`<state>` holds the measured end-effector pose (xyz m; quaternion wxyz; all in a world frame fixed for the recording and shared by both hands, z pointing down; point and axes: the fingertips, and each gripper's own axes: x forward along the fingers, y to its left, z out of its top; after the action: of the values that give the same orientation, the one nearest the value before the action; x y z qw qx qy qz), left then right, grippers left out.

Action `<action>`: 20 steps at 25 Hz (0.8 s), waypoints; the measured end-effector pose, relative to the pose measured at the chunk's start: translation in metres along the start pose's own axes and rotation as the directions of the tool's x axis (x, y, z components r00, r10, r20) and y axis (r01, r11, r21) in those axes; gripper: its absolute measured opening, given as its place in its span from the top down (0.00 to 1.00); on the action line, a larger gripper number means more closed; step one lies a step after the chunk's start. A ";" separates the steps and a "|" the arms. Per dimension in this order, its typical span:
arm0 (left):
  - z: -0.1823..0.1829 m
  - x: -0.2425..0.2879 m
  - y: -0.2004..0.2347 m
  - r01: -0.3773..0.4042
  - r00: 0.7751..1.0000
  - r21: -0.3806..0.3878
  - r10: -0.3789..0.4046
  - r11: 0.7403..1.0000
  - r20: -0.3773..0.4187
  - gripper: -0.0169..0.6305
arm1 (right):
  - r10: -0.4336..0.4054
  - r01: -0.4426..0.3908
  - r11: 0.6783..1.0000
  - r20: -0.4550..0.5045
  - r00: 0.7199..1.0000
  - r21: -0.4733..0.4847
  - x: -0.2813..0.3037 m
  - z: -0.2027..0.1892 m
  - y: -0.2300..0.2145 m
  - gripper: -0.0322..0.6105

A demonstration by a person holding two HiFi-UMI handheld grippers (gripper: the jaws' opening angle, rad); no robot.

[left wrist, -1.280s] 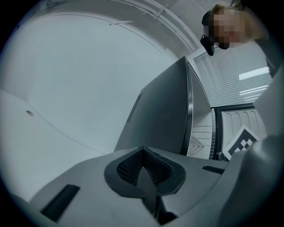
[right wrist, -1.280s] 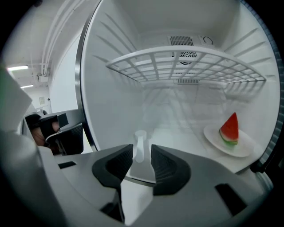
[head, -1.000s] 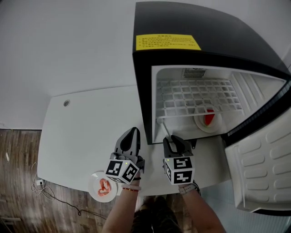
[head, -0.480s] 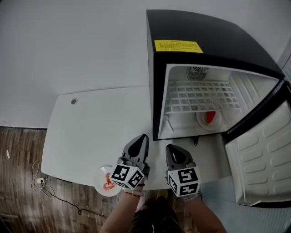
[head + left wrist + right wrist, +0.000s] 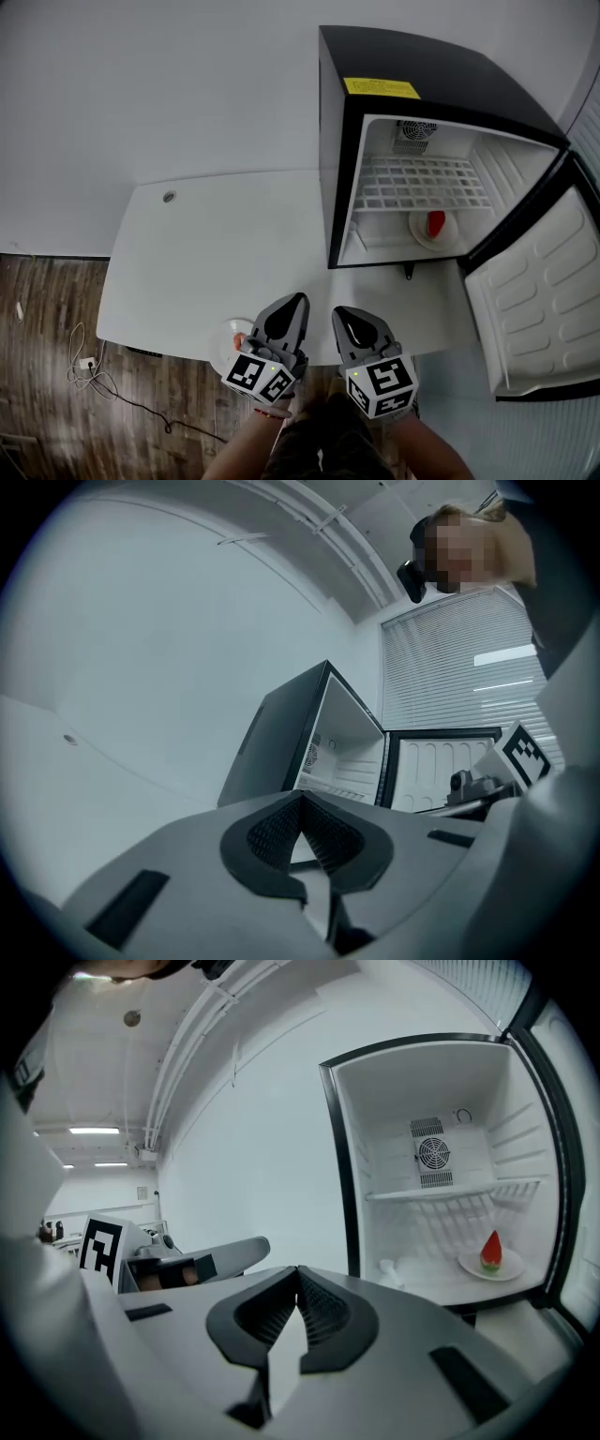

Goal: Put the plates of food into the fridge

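Observation:
A white plate of red-orange food (image 5: 232,338) lies at the front edge of the white table (image 5: 216,253), partly hidden under my left gripper (image 5: 296,302). That gripper is shut and holds nothing; its tips (image 5: 302,797) meet. My right gripper (image 5: 341,314) hangs beside it, also shut and empty, its tips (image 5: 298,1269) closed together. Both point toward the black fridge (image 5: 412,66), which stands open. A second plate with a watermelon slice (image 5: 433,228) rests on the fridge floor, and the right gripper view shows this same plate (image 5: 491,1262) too.
The fridge door (image 5: 539,281) swings out to the right. A white wire shelf (image 5: 422,183) spans the fridge above the watermelon plate. The table has a small round hole (image 5: 169,197) at its back left. A cable and socket (image 5: 89,361) lie on the wooden floor.
Both grippers have drawn back from the fridge mouth to the table's front edge. The food plate now shows at the left gripper's left side rather than under its marker cube.

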<state>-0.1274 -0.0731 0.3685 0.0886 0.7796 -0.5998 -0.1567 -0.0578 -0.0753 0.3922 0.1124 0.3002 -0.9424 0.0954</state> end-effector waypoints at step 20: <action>0.036 -0.178 0.057 -0.316 0.948 0.066 0.311 0.946 0.072 0.96 | 0.274 -0.276 0.960 -0.037 0.961 -0.048 0.013 -0.014 0.153 0.94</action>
<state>-0.2326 0.0850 0.3783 0.0641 0.6720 -0.7241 -0.1411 -0.1559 0.0439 0.3923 0.1199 0.1620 -0.9754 0.0898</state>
